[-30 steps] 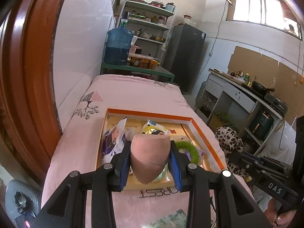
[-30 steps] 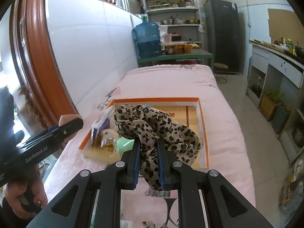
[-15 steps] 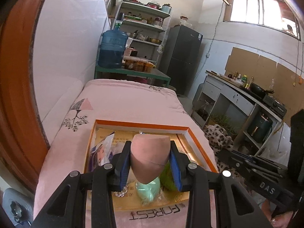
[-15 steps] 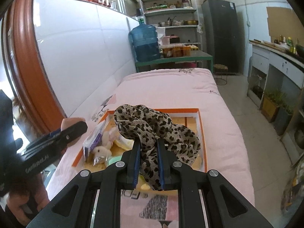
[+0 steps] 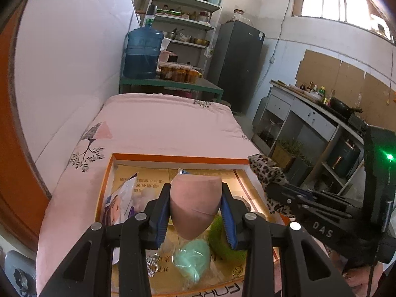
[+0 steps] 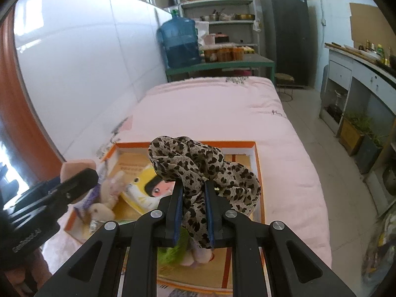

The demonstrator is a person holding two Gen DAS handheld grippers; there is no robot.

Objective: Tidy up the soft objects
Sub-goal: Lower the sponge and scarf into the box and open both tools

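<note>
Left wrist view: the left gripper (image 5: 195, 212), its blue-padded jaws clamped on a pink teardrop-shaped makeup sponge (image 5: 195, 205), hangs above a shallow orange-rimmed cardboard tray (image 5: 178, 159) that lies on a bed covered with a pink quilt (image 5: 163, 121). Under the sponge, inside the tray, lie a pale green soft lump in clear wrap (image 5: 191, 257) at 6 o'clock, a fuzzy bright green piece (image 5: 220, 240) at 5 o'clock and a white-and-purple printed packet (image 5: 118, 200) at 9 o'clock. At 3 o'clock the right gripper (image 5: 274, 185) reaches in over the tray's right rim with a leopard-print fabric scrunchie (image 5: 267, 170) at its tip.

From the right wrist, the right gripper's narrow jaws pinch that scrunchie, whose bunched folds spill above and to the right of the fingers (image 6: 177, 210), over the tray's near half. At 9 o'clock the left gripper shows from the side, the sponge's end poking past its black finger above the tray's left edge. A small cream plush toy (image 6: 104, 210) and a yellow packet printed with a cartoon face (image 6: 148, 185) rest in the tray between the two grippers. A blue water jug (image 5: 142, 52) stands on a green table (image 5: 173, 84) beyond the bed at 12 o'clock.
</note>
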